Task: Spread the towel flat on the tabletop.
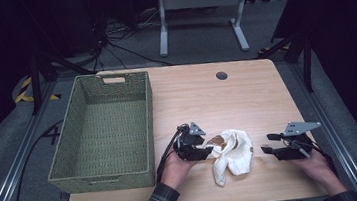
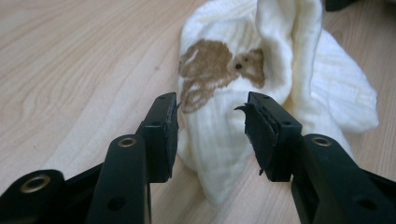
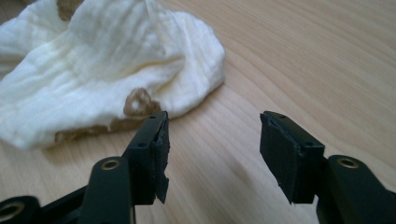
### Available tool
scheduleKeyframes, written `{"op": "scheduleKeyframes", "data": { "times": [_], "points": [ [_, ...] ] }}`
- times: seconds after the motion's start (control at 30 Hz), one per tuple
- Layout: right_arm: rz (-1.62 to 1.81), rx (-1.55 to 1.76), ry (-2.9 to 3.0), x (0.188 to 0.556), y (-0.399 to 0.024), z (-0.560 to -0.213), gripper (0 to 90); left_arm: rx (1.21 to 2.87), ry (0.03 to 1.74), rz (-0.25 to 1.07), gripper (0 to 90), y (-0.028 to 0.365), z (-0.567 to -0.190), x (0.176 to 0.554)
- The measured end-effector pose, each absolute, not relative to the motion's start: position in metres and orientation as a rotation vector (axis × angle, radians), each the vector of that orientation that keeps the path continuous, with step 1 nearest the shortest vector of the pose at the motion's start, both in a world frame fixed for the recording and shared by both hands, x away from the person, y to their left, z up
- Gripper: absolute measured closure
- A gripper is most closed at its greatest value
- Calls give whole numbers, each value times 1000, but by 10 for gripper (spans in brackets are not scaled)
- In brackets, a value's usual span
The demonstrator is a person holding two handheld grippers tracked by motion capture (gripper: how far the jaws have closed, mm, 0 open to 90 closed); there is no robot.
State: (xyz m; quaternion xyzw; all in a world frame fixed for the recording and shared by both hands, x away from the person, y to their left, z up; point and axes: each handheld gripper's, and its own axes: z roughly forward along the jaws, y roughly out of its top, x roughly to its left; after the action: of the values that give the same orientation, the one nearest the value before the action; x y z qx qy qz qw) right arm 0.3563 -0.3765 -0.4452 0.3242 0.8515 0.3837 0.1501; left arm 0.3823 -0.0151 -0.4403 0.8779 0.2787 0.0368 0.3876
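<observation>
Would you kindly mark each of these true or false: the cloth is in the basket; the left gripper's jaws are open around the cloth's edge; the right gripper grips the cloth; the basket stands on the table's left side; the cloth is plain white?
1. The cloth is in the basket. False: it lies crumpled on the table, right of the basket.
2. The left gripper has its jaws open around the cloth's edge. True.
3. The right gripper grips the cloth. False: its jaws are open over bare wood beside the cloth.
4. The basket stands on the table's left side. True.
5. The cloth is plain white. False: it is cream with brown printed patches.
</observation>
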Motion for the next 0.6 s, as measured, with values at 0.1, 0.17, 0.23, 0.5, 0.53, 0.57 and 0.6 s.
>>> {"op": "scheduleKeyframes", "data": {
  "times": [0.1, 0.17, 0.23, 0.5, 0.53, 0.57, 0.6],
  "points": [
    [1123, 920, 2455, 364, -368, -444, 467, 2242, 710, 89, 530, -13, -446, 380],
    [1129, 925, 2454, 368, -364, -444, 478, 2260, 709, 83, 531, -12, -447, 381],
    [1137, 927, 2459, 372, -361, -445, 492, 2256, 717, 74, 548, -13, -449, 381],
    [1177, 959, 2498, 392, -351, -450, 591, 2279, 726, 71, 818, -14, -450, 384],
    [1171, 953, 2504, 393, -349, -451, 602, 2276, 729, 73, 837, -14, -450, 384],
    [1172, 956, 2515, 395, -348, -452, 610, 2274, 726, 80, 853, -15, -450, 384],
    [1163, 956, 2530, 396, -345, -453, 629, 2272, 730, 84, 862, -14, -449, 384]
  ]
}}
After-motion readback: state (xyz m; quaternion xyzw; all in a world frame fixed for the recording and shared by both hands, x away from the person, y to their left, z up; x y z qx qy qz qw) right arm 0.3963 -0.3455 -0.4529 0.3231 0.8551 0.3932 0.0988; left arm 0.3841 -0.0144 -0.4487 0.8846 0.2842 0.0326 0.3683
